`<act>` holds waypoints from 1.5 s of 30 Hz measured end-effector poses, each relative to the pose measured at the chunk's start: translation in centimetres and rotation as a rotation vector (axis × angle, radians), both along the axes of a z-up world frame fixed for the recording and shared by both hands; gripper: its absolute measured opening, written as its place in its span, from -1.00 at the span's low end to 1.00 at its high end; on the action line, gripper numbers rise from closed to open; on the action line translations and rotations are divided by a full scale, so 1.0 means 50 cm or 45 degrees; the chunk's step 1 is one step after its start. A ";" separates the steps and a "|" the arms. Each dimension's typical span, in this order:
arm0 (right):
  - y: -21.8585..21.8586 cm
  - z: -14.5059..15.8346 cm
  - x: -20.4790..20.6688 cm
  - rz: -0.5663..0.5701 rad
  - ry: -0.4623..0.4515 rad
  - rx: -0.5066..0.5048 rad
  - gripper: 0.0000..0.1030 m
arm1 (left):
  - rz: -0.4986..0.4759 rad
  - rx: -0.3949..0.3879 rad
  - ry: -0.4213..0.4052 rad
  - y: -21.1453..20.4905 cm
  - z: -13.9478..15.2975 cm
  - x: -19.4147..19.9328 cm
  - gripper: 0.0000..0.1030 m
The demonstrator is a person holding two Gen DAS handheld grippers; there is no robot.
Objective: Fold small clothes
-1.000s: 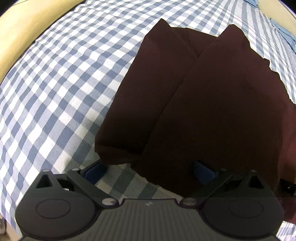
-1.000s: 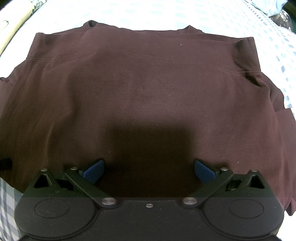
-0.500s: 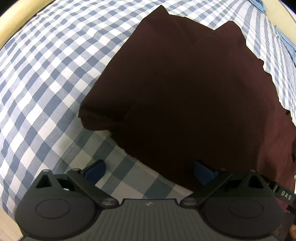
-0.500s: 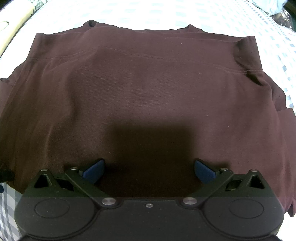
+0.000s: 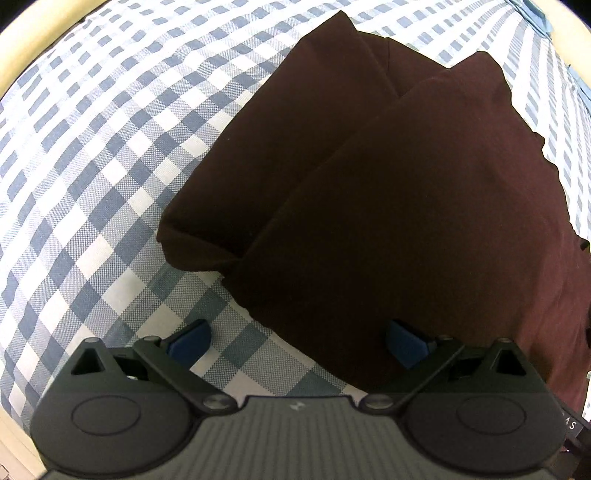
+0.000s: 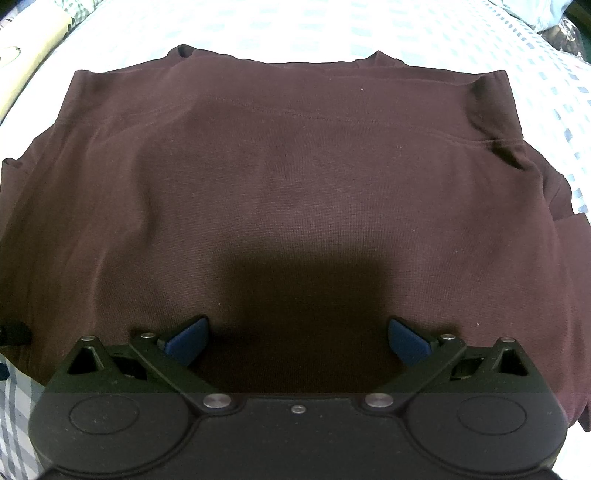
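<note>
A dark maroon garment (image 5: 388, 192) lies partly folded on a blue-and-white checked cloth (image 5: 92, 155). In the left wrist view its near left corner sits just ahead of my left gripper (image 5: 299, 339), which is open and empty, its right pad over the fabric edge. In the right wrist view the garment (image 6: 295, 177) fills the frame, flat, with a stitched hem band across the far side. My right gripper (image 6: 297, 339) is open and empty just above the garment's near part, casting a shadow on it.
A pale wooden edge (image 5: 33, 48) runs along the upper left of the left wrist view. Light blue fabric (image 5: 535, 18) lies at the far right. The checked cloth (image 6: 14, 413) shows beside the garment's near left corner in the right wrist view.
The left gripper's view shifted over the garment's left corner, pulling back and then nearer again. The right gripper stayed almost still. Both stayed open.
</note>
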State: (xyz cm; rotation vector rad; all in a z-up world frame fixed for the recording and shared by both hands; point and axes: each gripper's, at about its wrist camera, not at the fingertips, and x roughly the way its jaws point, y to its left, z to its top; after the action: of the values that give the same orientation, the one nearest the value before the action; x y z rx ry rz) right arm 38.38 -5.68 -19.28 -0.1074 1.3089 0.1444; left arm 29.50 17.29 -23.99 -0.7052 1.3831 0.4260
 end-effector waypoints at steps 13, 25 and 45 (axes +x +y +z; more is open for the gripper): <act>-0.004 -0.001 -0.001 0.006 -0.001 0.010 0.99 | 0.129 0.018 -0.072 0.018 0.014 0.016 0.87; -0.023 0.019 -0.011 -0.013 -0.017 0.071 0.99 | 0.240 0.128 -0.226 0.040 0.039 -0.027 -0.14; -0.221 0.131 -0.071 -0.142 -0.293 0.185 0.99 | -0.624 0.753 -0.699 -0.358 0.294 0.075 -0.78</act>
State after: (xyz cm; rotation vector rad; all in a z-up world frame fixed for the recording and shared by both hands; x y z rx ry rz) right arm 34.82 -16.75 -12.71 0.0710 1.0688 0.1276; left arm 33.24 -0.60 -9.30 0.0245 0.7997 0.2039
